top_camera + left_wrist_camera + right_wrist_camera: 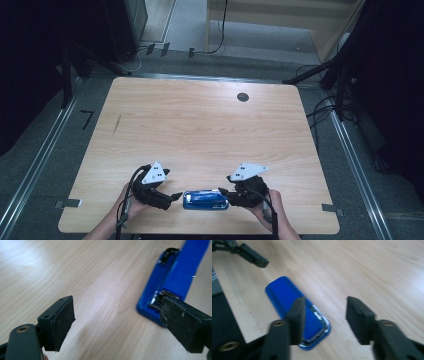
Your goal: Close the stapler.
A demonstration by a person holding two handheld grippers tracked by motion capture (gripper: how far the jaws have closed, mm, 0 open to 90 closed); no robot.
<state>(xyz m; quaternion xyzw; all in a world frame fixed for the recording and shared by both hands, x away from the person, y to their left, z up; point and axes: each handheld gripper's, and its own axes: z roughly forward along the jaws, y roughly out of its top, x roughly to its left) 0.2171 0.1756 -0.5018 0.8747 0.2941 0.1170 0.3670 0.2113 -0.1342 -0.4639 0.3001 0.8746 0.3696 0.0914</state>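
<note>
though flat, stapler [205, 199] between tools

Black two-jaw left gripper [172, 196] and right gripper [223, 191], grey triangular top plates, brass-ringed screw holes, trailing black cables, bare forearms.

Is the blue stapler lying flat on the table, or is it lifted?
Lying flat. The blue stapler rests on the wooden table between both grippers; no pads press on it.
</note>
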